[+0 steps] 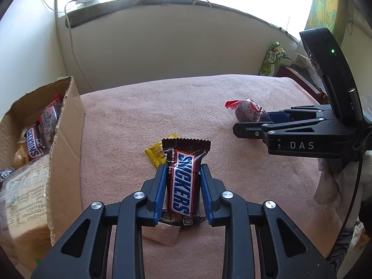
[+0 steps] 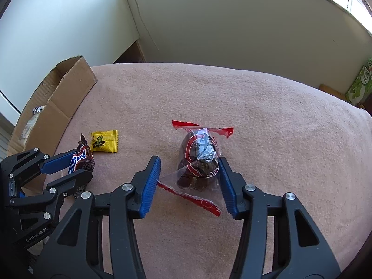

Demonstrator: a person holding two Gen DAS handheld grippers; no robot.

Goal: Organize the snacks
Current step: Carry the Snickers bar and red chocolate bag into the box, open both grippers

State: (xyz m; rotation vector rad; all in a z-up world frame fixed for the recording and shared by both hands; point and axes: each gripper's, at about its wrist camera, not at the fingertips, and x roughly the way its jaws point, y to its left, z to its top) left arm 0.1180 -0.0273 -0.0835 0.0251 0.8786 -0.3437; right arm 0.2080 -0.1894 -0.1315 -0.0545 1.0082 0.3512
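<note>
Pink cloth point(image 2: 255, 116) covers the counter, with an open cardboard box point(image 1: 67, 125) of snacks at its left edge. Left tool point(image 1: 183, 186) is clamped on a Snickers bar point(image 1: 183, 181) lying beside a small yellow candy packet point(image 2: 104, 141). Right tool point(image 2: 189, 181) straddles a clear red-trimmed bag of dark snacks point(image 2: 200, 160), one pad touching it, the other just clear.

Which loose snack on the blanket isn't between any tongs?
The small yellow packet, lying flat beside the Snickers bar; the red-edged bag sits between the right tongs.
</note>
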